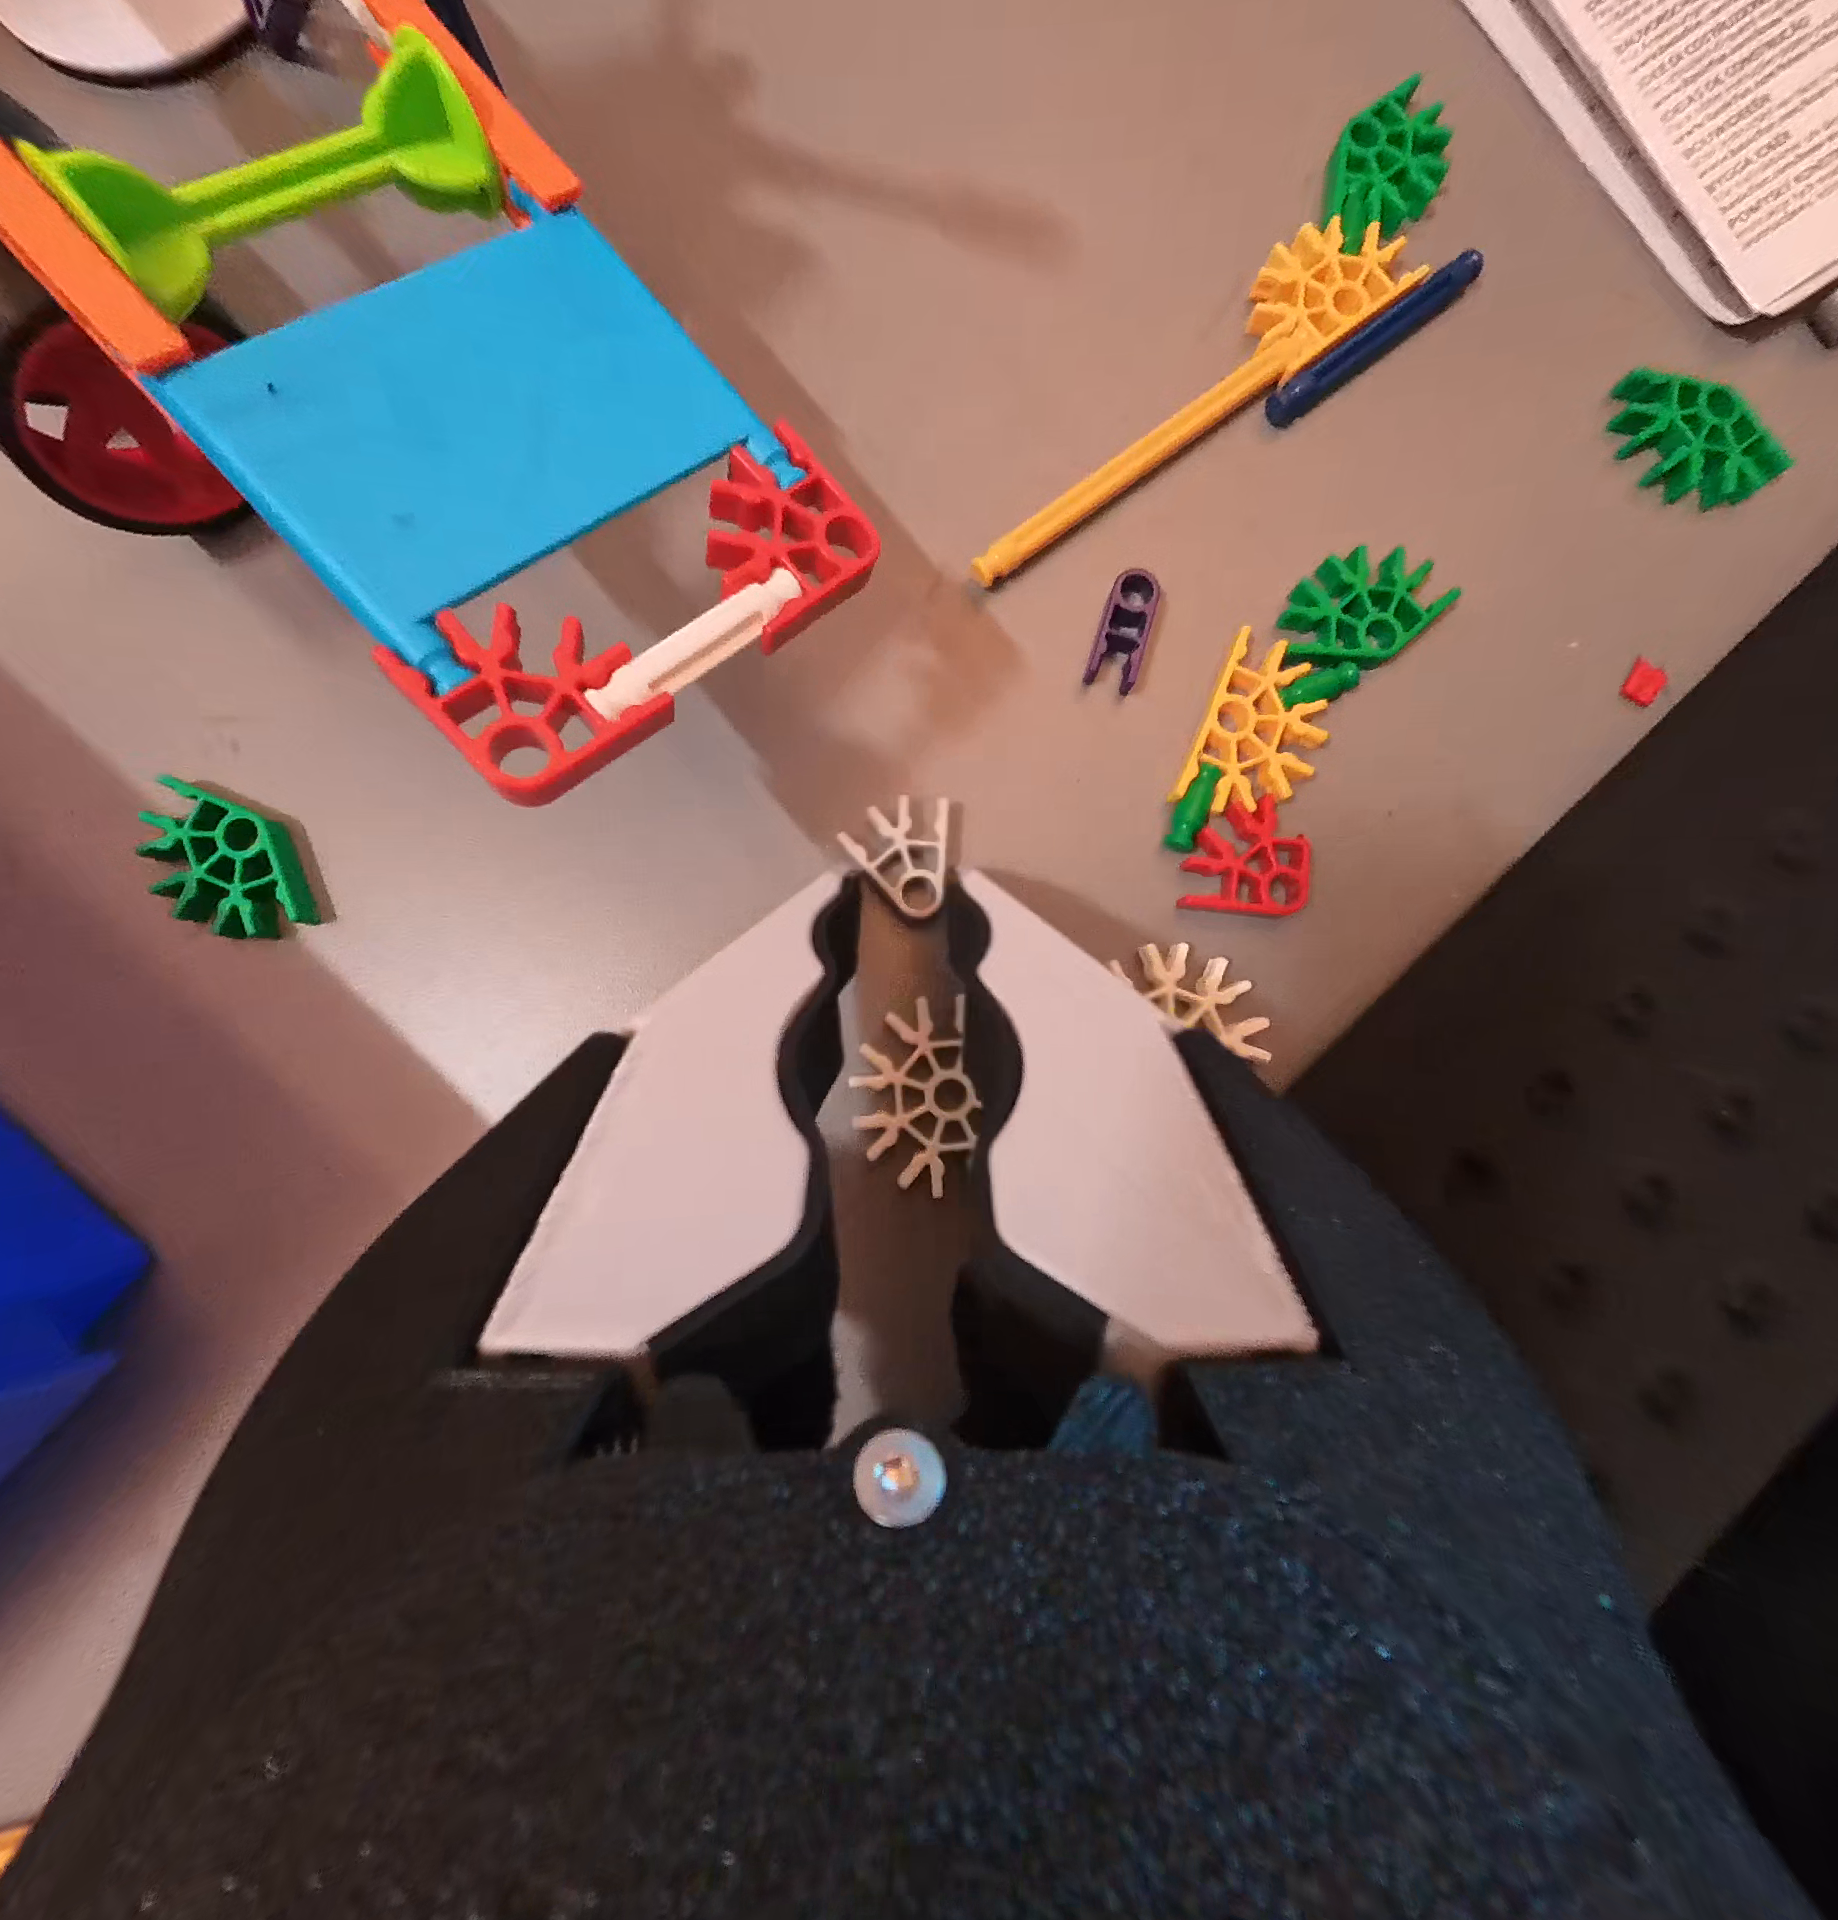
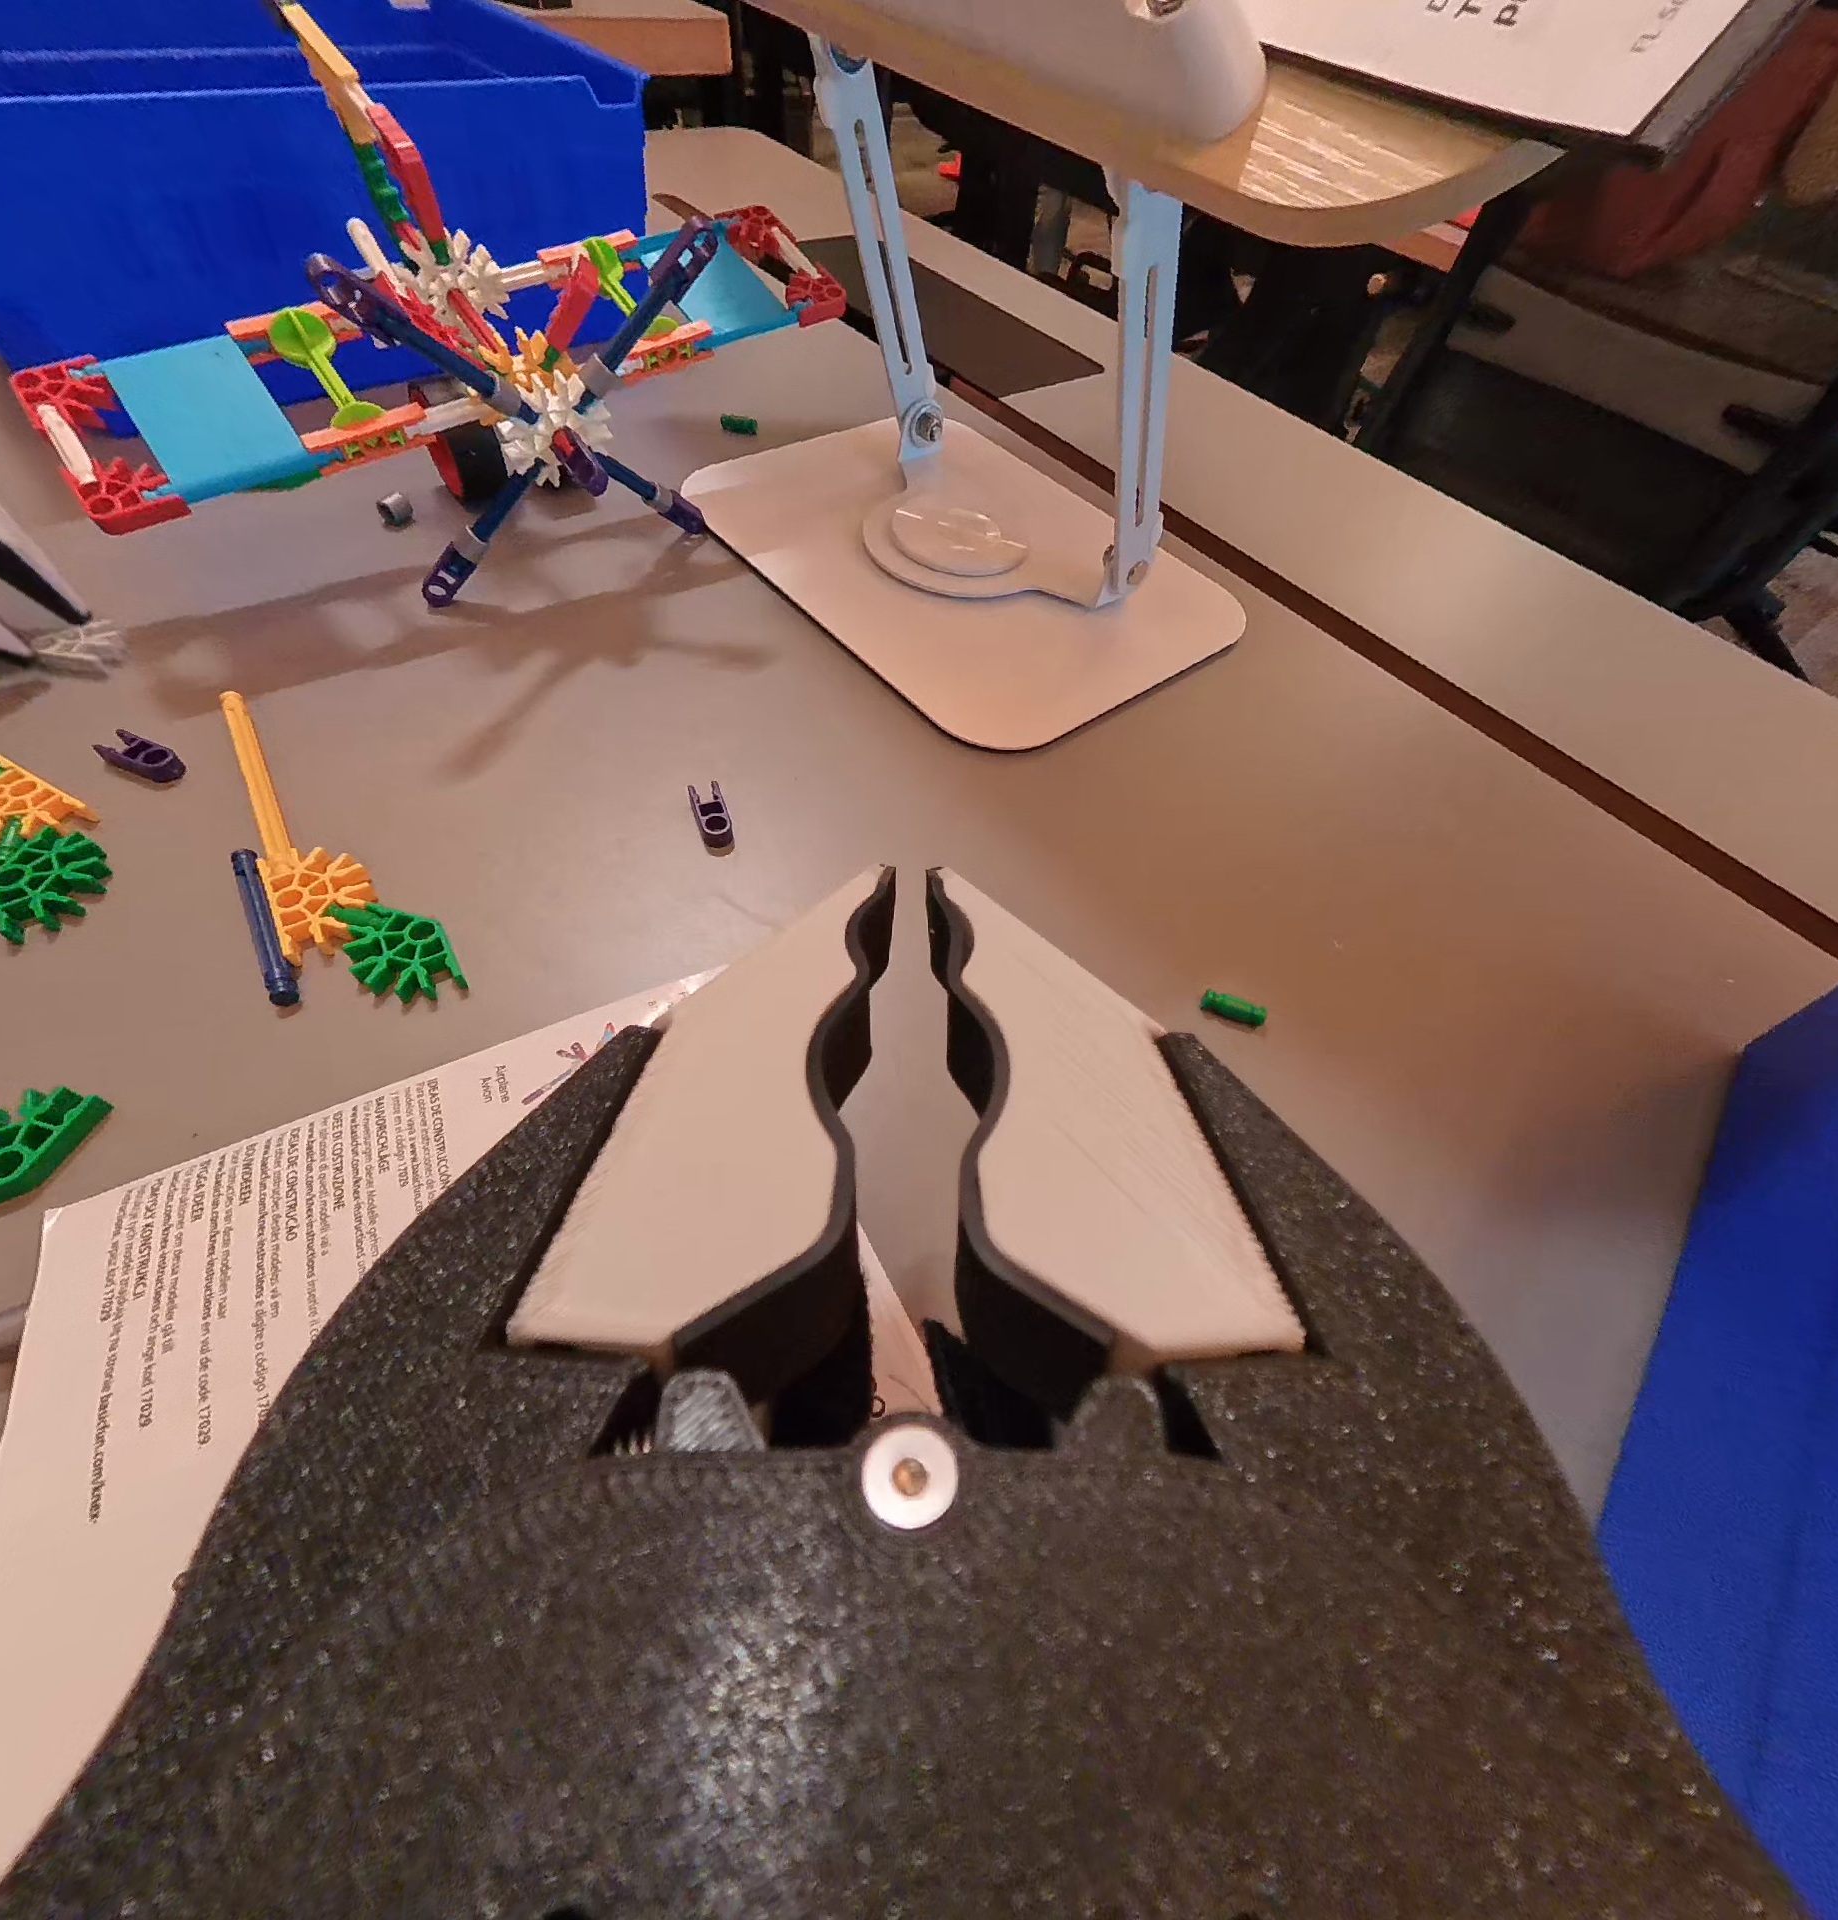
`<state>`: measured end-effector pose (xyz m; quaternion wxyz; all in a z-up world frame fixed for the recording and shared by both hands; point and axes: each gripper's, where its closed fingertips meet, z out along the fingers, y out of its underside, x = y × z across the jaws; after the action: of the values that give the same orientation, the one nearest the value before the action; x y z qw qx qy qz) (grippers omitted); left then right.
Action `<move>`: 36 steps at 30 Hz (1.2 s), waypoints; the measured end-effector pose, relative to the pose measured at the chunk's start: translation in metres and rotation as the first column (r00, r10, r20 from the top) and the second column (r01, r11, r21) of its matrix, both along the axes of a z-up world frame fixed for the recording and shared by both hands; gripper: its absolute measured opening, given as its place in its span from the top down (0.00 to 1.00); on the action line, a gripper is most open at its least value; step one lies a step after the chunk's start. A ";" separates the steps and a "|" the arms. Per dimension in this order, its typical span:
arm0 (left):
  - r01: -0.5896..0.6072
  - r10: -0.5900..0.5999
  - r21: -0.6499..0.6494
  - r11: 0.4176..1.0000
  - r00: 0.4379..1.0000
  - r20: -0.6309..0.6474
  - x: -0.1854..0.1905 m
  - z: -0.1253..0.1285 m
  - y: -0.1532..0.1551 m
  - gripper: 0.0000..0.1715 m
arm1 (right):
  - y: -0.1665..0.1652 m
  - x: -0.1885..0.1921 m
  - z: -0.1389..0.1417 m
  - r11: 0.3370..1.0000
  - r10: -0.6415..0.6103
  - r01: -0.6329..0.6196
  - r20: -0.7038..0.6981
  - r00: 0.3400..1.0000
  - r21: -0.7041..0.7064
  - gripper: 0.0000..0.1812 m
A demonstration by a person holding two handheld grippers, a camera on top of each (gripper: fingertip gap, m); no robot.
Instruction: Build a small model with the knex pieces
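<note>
Left gripper (image 1: 902, 883): tips pinch a grey fan-shaped connector (image 1: 902, 854); a cream snowflake connector (image 1: 920, 1091) lies on the table (image 1: 894, 260) below the fingers.
Ahead: toy plane's blue wing panel (image 1: 458, 426), red corner connectors (image 1: 790, 530).
Right gripper (image 2: 909, 875): jaws almost together, holding nothing, over a printed leaflet (image 2: 219, 1247).
Blue bin (image 2: 167, 156): contents hidden.

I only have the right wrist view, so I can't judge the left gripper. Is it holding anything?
Observer: Yes. The left gripper pinches a small grey connector at its fingertips.
Operator: What is underneath it?
Observer: A cream snowflake piece lies on the table, seen through the gap between the fingers.
Operator: Anything else close by?
Observer: A second cream snowflake piece lies just right of the gripper near the table edge, partly hidden by a finger.
</note>
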<state>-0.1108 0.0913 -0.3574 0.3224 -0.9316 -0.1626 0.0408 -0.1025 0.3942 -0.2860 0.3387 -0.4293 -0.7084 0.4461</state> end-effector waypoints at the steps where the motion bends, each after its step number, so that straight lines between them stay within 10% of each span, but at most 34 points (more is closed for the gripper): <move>1: 0.005 -0.005 -0.003 1.000 1.000 -0.001 0.000 -0.001 0.001 0.93 | 0.000 0.000 0.000 1.000 0.001 -0.001 0.001 1.000 0.001 0.97; 15: 0.122 -0.121 -0.003 0.993 0.985 -0.120 0.015 0.012 0.017 0.94 | 0.008 0.001 0.010 0.999 -0.024 0.023 -0.022 0.999 -0.025 0.97; 36: 0.414 -0.358 0.150 0.898 0.885 -0.300 0.056 0.052 0.153 0.94 | 0.011 0.004 0.020 0.994 -0.032 0.030 -0.016 0.999 -0.104 0.97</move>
<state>-0.0543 0.2438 -0.3052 0.4390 -0.8921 0.0680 0.0822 -0.0983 0.4051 -0.2659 0.3291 -0.4534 -0.6744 0.4810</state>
